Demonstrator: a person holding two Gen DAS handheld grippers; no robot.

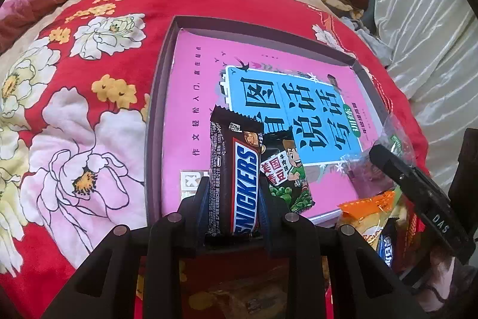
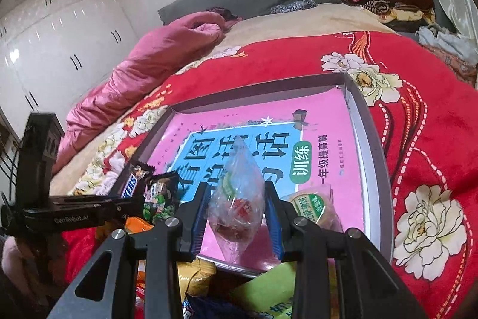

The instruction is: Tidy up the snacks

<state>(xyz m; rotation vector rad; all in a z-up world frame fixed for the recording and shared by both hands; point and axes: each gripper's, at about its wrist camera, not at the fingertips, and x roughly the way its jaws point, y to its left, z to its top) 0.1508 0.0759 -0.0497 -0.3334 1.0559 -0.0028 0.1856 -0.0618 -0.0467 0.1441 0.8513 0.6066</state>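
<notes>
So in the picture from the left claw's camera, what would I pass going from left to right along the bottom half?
Flowered red blanket → box's left wall → Snickers bar pinched in the left claw → green pea snack packet → orange packet → right claw.

The bedspread (image 1: 89,97) is red with large white and pale-pink flowers, yellow at their hearts. The box (image 1: 161,97) has dull purple-brown walls and a pink book cover (image 1: 191,85) with a blue panel of dark characters. The Snickers bar (image 1: 236,175) is brown (white-bordered blue lettering). The quilt (image 2: 149,65) is plain pink.
</notes>
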